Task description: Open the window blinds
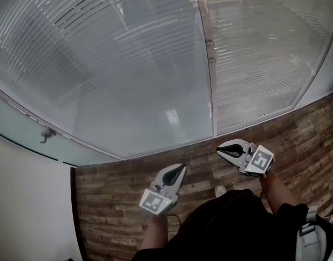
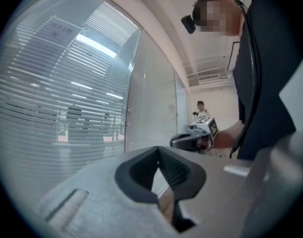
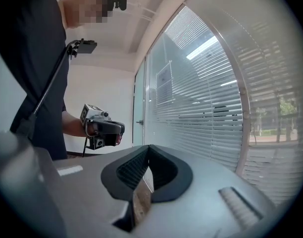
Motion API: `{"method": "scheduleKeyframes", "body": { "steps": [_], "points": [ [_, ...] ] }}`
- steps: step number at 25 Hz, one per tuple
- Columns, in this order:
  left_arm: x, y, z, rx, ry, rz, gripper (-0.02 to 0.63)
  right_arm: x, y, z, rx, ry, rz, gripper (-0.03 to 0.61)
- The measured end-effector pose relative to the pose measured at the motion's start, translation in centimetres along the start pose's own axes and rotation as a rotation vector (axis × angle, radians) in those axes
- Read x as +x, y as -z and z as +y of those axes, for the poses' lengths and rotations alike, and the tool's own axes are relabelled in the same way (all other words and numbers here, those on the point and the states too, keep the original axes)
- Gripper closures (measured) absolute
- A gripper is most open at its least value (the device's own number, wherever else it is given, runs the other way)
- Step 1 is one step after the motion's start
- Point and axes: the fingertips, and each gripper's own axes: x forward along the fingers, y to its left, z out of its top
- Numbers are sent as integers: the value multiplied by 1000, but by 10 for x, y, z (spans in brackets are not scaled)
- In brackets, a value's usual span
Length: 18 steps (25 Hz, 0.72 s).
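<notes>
Left gripper (image 1: 180, 169): jaws were together, empty.
Right gripper (image 1: 221, 150): likewise.
Blinds (image 1: 101, 64): hung lowered, apart from both.
Next: probably needed control located, jaws parted before reaching.

Pale grey striped blinds (image 1: 128, 64), brown plank floor (image 1: 117, 200), grey left tongs (image 1: 183, 168), black clothing (image 1: 232, 227)
</notes>
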Motion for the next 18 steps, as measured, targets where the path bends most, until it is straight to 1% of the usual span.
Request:
{"method": "scheduleKeyframes", "body": {
  "steps": [4,12,18],
  "points": [
    [21,5,2,-6,5,5,609,-9,17,-18,28,8,21,571],
    [50,7,11,-13,9,15,609,-10,21,-44,29,-2,24,572],
    [69,7,10,6,16,21,609,-19,29,-58,25,-1,23,571]
  ]
}}
